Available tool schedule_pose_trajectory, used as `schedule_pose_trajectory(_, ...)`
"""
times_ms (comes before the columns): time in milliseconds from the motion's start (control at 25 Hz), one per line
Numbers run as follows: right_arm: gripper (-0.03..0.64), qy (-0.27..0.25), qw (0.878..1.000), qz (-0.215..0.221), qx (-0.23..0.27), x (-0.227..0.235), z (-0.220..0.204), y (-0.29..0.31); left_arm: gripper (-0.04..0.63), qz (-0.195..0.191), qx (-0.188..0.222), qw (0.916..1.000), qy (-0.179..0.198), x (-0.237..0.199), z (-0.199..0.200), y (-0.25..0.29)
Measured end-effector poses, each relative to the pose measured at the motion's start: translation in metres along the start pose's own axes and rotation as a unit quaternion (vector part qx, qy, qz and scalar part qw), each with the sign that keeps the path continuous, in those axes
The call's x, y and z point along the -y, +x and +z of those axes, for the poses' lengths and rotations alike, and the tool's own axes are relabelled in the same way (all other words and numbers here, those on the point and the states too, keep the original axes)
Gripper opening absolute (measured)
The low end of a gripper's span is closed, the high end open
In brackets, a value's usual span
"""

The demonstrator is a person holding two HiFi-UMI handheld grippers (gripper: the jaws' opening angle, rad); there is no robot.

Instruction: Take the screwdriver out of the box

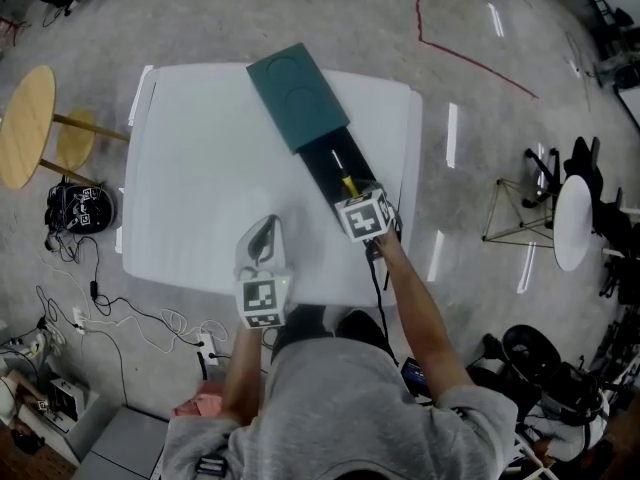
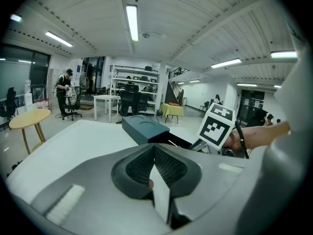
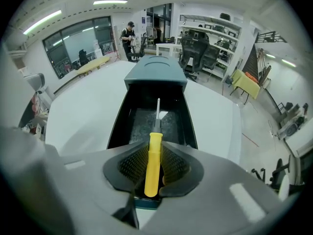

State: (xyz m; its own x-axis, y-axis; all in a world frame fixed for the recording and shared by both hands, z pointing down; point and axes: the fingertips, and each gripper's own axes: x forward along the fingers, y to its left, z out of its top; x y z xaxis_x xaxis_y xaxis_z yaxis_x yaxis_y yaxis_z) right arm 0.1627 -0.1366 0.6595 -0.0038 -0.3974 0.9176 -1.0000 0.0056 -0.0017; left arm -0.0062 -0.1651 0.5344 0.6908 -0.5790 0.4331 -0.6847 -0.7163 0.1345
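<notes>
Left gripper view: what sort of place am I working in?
Probably an open-plan lab or workshop office: shelving, office chairs and strip lights behind, cables on the bare floor.

head: high, steeply down | gripper views: low, close | all share box (image 1: 298, 96)

Screwdriver (image 1: 347, 182) in box (image 1: 297, 96) on table (image 1: 200, 168) rt side, betw. right gripper (image 3: 153, 164) jaws; left gripper (image 1: 264, 236) over front edge.
</notes>
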Motion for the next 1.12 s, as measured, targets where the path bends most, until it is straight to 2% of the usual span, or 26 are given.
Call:
schedule_pose_trajectory(440,0.08,0.011,0.994,0.003,0.106,-0.01,0.02,-0.074,0.012,0.012,0.039,0.999,0.017,0.01,0.024,-0.034)
schedule_pose_trajectory(1120,0.08,0.026,0.973,0.029,0.227,-0.046,0.01,-0.194,0.012,0.031,0.095,0.9939,0.047,0.041,0.053,-0.099)
